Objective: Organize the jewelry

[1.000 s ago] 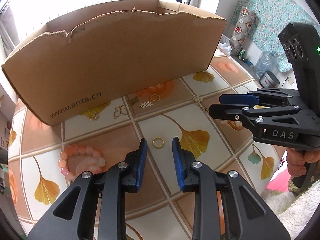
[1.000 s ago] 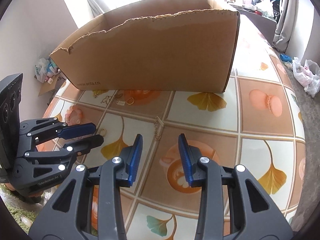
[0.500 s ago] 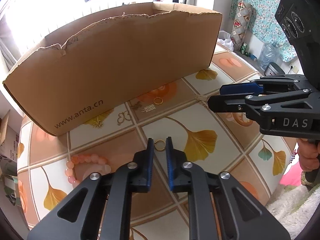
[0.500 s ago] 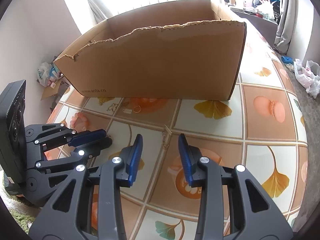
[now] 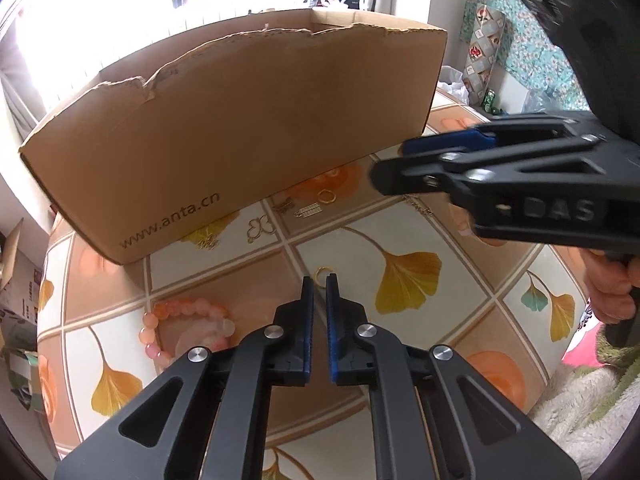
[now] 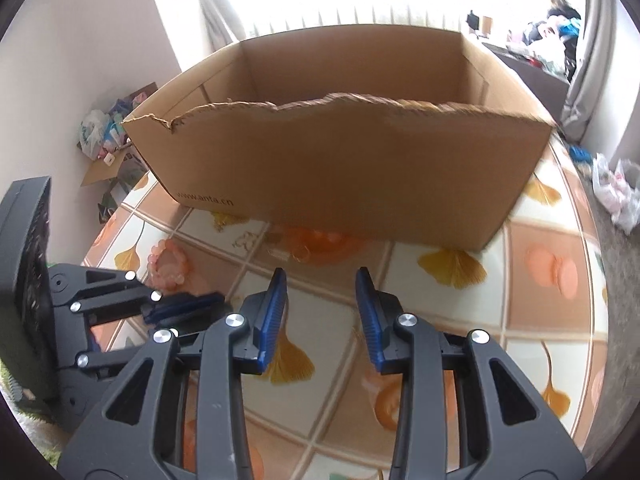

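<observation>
A small gold ring (image 5: 322, 273) lies on the table (image 5: 420, 320), right at the tips of the left gripper (image 5: 319, 285); its near edge sits between the blue ribbed pads, whose jaws are drawn almost together, clenched on the thin hoop. At eight o'clock from the ring a bracelet of round pink and peach beads (image 5: 188, 330) curls on the glossy surface, near the left finger. Toward eleven and twelve o'clock, close to the foot of the cardboard box (image 5: 248, 128), lie further gold pieces: a butterfly-shaped outline (image 5: 260, 229), a flat barred charm (image 5: 309, 211) and a second ring (image 5: 326, 196); a fine chain (image 5: 418, 205) trails at two o'clock, partly hidden under the right gripper (image 5: 388, 168). That gripper reaches in from three o'clock, a hand (image 5: 612, 292) on its grip; in its own view its jaws (image 6: 321, 292) stand released with a wide gap and nothing between them. The box is plain brown corrugated board with a ragged torn top edge and printed lettering low on its face; it blocks the far side of the table. The tabletop is smooth and shiny, patterned in squares with yellow ginkgo leaves.
</observation>
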Available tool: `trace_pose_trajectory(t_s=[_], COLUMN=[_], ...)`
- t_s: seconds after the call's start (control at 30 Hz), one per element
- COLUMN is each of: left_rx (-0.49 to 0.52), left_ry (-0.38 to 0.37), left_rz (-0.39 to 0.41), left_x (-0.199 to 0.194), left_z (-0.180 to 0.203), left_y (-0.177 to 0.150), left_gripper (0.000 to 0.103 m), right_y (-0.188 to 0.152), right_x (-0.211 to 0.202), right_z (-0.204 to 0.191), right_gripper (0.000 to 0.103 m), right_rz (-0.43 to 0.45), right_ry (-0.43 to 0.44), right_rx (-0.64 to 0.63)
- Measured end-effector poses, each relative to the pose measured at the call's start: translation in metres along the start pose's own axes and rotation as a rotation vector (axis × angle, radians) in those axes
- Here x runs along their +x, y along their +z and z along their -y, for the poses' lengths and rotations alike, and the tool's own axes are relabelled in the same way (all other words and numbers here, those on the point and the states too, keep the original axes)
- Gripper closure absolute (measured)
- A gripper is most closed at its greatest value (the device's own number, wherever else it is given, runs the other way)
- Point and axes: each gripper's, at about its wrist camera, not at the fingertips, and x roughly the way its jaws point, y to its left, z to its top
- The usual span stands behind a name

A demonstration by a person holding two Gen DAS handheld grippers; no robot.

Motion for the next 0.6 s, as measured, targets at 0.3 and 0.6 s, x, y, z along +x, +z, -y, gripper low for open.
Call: trace_pose_trajectory(t_s=[0.3, 0.6], left_rx=[-0.026, -0.036], left_ry=[-0.017, -0.027], left_rz=[0.004, 0.006], left_x=[-0.003, -0.004], left_z=[-0.007, -0.011], left_y=[-0.004, -0.006], left_gripper=[0.096, 0.096], right_y=[0.015, 0.016], right_x=[0.039, 0.05], right_z=[-0.005, -0.014], right_gripper=[0.082, 0.092], right_rz=[-0.052, -0.064], right_ry=[-0.021, -0.031], right_rx=[-0.018, -0.06])
